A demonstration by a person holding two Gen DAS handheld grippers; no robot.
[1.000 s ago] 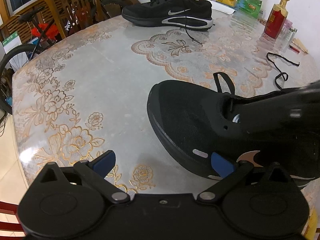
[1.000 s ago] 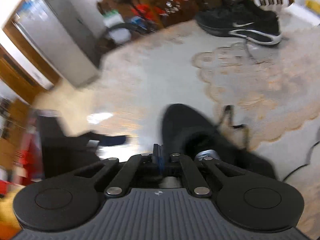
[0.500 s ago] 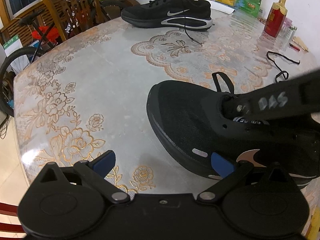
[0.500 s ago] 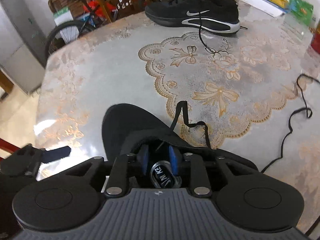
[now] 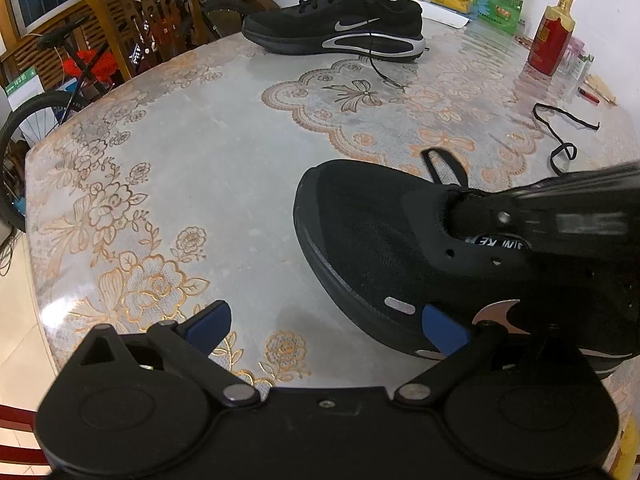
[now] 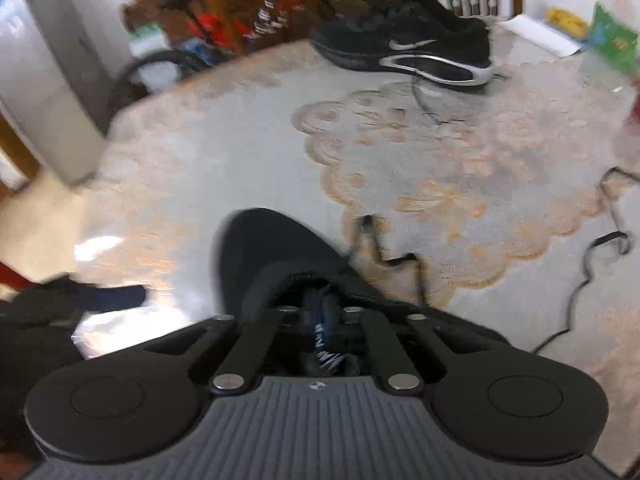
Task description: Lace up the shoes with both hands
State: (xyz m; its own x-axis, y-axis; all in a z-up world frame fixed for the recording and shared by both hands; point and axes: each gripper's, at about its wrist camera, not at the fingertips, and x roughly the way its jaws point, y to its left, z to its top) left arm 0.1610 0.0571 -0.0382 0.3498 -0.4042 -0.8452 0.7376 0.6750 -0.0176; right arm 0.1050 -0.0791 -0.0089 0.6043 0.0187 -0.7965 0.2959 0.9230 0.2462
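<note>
A black unlaced shoe [image 5: 384,240] lies near me on the table, toe pointing away; it also shows in the right wrist view [image 6: 272,256]. My left gripper [image 5: 324,324] is open, its right blue pad [image 5: 444,330] against the shoe's sole side. My right gripper [image 6: 320,312] is shut on the shoe's tongue [image 6: 326,340] inside the opening; it shows blurred in the left wrist view [image 5: 560,220]. A lace loop [image 5: 444,164] hangs at the shoe's far side. A loose black lace [image 5: 560,132] lies at the right.
A second, laced black shoe [image 5: 340,28] stands at the table's far edge. A red bottle [image 5: 552,36], green packet [image 5: 498,12] and small items sit at the far right. Wooden chairs [image 5: 132,20] and a bicycle [image 5: 44,92] stand beyond the table's left edge.
My right gripper has closed from slightly apart onto the tongue inside the shoe and is moving, so its view is blurred. The left gripper and shoe stay put.
</note>
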